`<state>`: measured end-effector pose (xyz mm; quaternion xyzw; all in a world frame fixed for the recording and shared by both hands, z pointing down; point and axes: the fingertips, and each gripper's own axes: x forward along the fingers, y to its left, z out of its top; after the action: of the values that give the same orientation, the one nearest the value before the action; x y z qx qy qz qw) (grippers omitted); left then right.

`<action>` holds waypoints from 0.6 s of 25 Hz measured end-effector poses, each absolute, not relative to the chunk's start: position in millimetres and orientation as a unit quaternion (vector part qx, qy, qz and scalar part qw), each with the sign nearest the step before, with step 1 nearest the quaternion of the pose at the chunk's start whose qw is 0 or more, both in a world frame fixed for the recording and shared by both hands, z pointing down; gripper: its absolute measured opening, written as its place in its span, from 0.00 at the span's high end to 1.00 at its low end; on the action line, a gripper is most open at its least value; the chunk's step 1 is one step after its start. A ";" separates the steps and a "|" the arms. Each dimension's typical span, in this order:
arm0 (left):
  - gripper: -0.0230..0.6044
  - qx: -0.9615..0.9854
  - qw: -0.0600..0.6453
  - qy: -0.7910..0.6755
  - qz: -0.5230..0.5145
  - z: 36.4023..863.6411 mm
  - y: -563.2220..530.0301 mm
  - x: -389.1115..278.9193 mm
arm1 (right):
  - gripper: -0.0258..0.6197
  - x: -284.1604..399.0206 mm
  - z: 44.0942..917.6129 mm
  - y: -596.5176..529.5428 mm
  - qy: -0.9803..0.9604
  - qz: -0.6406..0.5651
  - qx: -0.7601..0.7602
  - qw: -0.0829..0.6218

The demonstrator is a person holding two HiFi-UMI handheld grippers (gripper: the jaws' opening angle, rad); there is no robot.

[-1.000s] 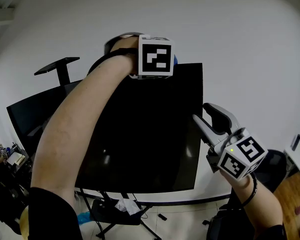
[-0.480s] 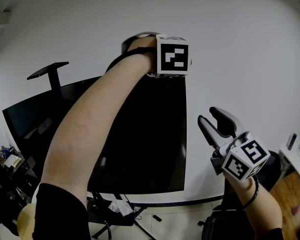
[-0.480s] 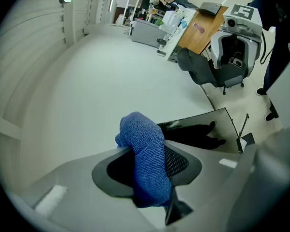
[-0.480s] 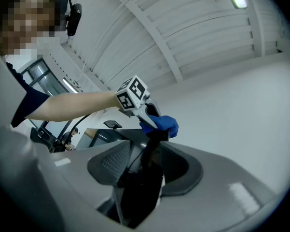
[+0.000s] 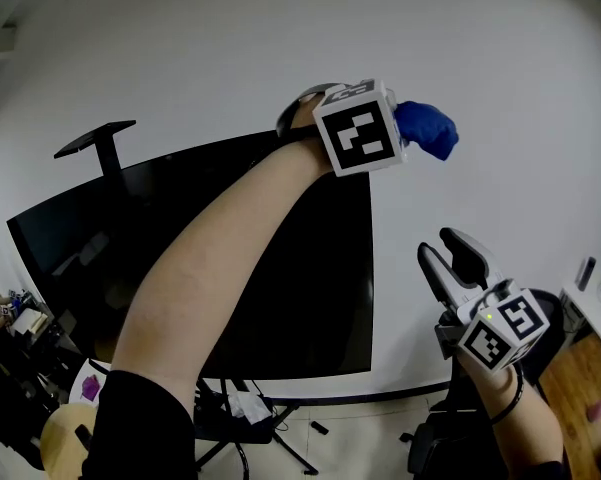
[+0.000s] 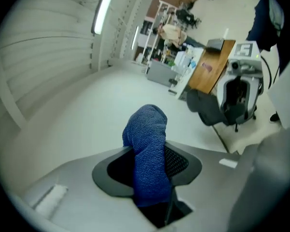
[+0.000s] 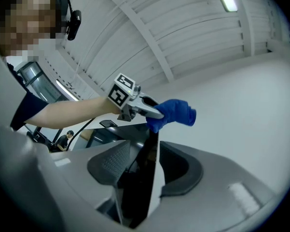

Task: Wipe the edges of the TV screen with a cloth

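Observation:
The black TV screen (image 5: 300, 268) stands against a white wall. My left gripper (image 5: 405, 133) is at the TV's top right corner, shut on a blue cloth (image 5: 426, 128) that pokes out past the corner over the wall. The left gripper view has the cloth (image 6: 147, 134) bunched between the jaws of my left gripper (image 6: 149, 156). My right gripper (image 5: 440, 248) hangs open to the right of the TV's right edge, apart from it. From the right gripper view the TV edge (image 7: 144, 187) lines up between the open jaws, with the cloth (image 7: 173, 114) above it.
A black bracket on a post (image 5: 95, 138) rises behind the TV's left side. Stand legs and clutter (image 5: 235, 428) lie on the floor below. A wooden desk (image 5: 580, 378) is at the right, and a dark office chair (image 6: 207, 112) sits below it.
My left gripper has slid right along the TV's top edge and past the corner, so the blue cloth now shows against the wall. My right gripper has dropped a little, still open.

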<state>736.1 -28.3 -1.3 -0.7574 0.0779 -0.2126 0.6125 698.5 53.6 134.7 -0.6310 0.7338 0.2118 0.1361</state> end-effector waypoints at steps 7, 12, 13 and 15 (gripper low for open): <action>0.73 -0.855 0.508 -0.022 -0.103 68.8 19.2 690.7 | 0.65 672.0 188.5 53.3 0.733 0.149 -0.641 0.172; 0.73 -0.909 0.412 -0.046 -0.048 144.8 21.8 611.0 | 0.65 643.0 226.7 61.5 0.725 0.102 -0.647 0.211; 0.73 -0.917 0.395 -0.045 -0.046 165.0 19.6 592.8 | 0.65 635.3 236.1 63.0 0.722 0.091 -0.650 0.219; 0.73 -0.932 0.356 -0.036 -0.047 205.0 12.1 553.6 | 0.65 614.7 256.7 63.7 0.719 0.069 -0.653 0.228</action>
<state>553.6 12.1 205.0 -0.9324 -0.0361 -0.0469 0.3565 614.7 63.7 256.7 -0.6532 0.7186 0.0687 0.2285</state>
